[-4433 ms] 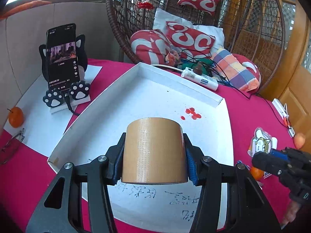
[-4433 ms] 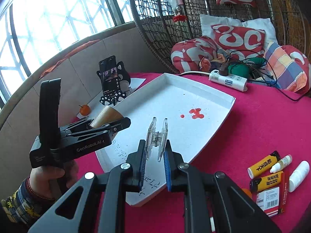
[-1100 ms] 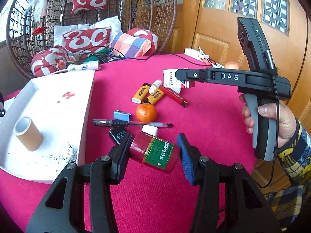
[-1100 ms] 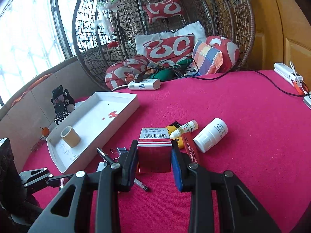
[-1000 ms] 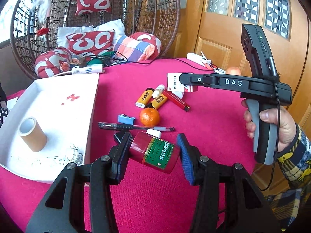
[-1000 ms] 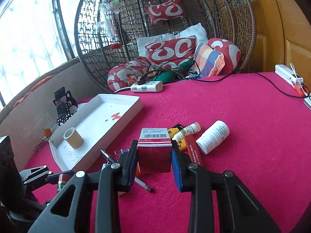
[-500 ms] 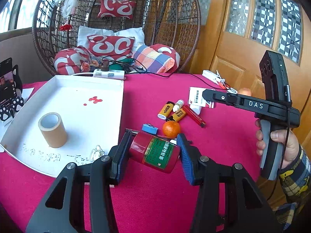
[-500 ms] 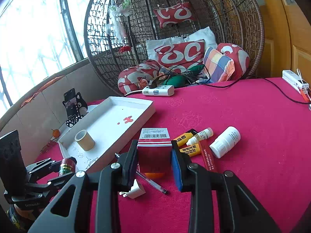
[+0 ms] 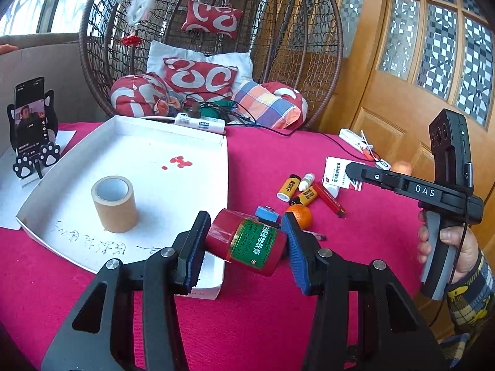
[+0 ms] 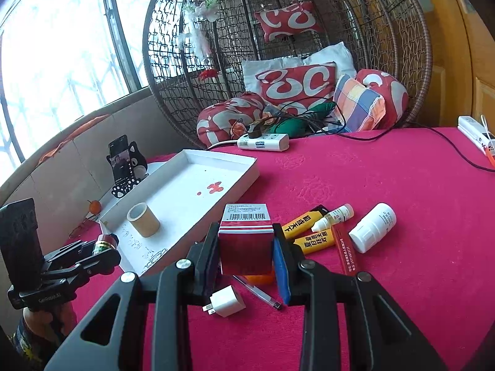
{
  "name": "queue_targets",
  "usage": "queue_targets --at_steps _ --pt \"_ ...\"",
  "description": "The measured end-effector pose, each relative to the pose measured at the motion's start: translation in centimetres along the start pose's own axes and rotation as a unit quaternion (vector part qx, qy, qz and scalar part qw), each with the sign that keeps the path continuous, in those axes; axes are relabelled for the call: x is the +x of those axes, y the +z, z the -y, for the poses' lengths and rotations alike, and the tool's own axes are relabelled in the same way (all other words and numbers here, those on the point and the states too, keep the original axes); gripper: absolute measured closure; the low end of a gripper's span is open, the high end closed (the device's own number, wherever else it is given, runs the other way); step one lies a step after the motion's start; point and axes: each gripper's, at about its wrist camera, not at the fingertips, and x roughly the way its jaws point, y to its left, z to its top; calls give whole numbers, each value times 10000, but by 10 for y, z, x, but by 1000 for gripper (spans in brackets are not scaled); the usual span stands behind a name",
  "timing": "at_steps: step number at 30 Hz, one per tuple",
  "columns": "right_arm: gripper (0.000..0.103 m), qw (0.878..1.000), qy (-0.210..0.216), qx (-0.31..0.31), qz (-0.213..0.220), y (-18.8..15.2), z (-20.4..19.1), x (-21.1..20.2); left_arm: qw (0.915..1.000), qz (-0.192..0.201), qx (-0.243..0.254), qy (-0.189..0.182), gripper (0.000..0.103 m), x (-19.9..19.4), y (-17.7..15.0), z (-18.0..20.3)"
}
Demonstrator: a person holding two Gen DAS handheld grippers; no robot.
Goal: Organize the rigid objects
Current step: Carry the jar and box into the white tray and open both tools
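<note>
While our left gripper (image 9: 246,241) clamps the tilted red jar (image 9: 246,242) over the white tray (image 9: 198,148) near corner, our right gripper (image 10: 246,253) grips the red box (image 10: 246,247) beside that tray.

"DAS" on right gripper (image 9: 352,171), "GenRobot.AI" on left gripper (image 10: 105,255)
</note>
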Motion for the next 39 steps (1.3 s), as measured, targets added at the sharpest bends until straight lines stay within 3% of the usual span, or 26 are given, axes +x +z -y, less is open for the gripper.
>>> queue_targets --at_steps 8,17,26,34,36,38,39 --pt "72 9997 121 -221 -62 9 -17 7 9984 226 -330 402 56 -14 5 -36" --pt "72 9965 421 -688 -201 26 -57 32 9899 541 -724 1089 56 -31 25 -95" --pt "72 9912 693 -957 -597 32 -100 91 9828 151 -1010 1537 56 28 55 -128" --pt "71 9896 548 -857 -1019 19 -110 145 9735 -8 -1269 1903 56 67 61 -151" --pt "71 9906 496 -802 -996 18 -110 151 9728 4 -1298 1920 51 69 60 -150" --pt "69 9908 521 -726 -1015 17 -109 155 9713 43 -1296 1992 18 67 59 -149" --pt "64 9909 516 -708 -1017 17 -110 156 9708 107 -1302 2010 13 65 58 -147"
